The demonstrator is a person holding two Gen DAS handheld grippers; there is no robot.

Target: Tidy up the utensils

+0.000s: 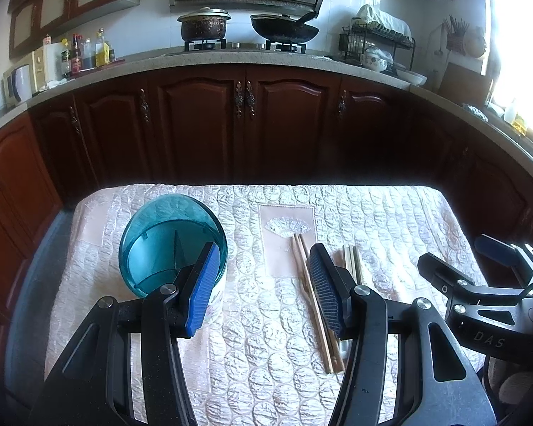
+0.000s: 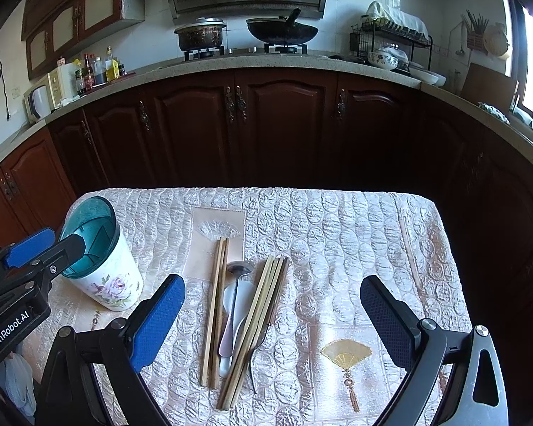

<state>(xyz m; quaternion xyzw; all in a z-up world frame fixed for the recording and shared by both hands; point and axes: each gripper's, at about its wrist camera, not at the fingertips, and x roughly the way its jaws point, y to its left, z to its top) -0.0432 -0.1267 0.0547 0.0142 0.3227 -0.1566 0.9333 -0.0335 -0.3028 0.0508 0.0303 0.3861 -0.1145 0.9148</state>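
A floral utensil holder (image 2: 112,280) with a teal divided insert (image 1: 170,241) stands on the table's left side. Wooden chopsticks (image 2: 216,309), more chopsticks (image 2: 259,319), a metal spoon (image 2: 238,269) and a white spoon (image 2: 243,294) lie in a pile at mid table. My left gripper (image 1: 264,284) is open and empty, with the holder by its left finger and chopsticks (image 1: 316,305) by its right finger. My right gripper (image 2: 272,319) is open wide and empty, above the utensil pile. Each gripper shows in the other's view: the right (image 1: 479,277), the left (image 2: 35,252).
The table wears a quilted pale cloth (image 2: 337,234) with a gold fan print (image 2: 344,355). Dark wooden cabinets (image 2: 266,124) stand behind it. The counter carries a stove with a pot (image 2: 199,33) and wok (image 2: 282,32), bottles (image 2: 96,67) and a dish rack (image 2: 391,39).
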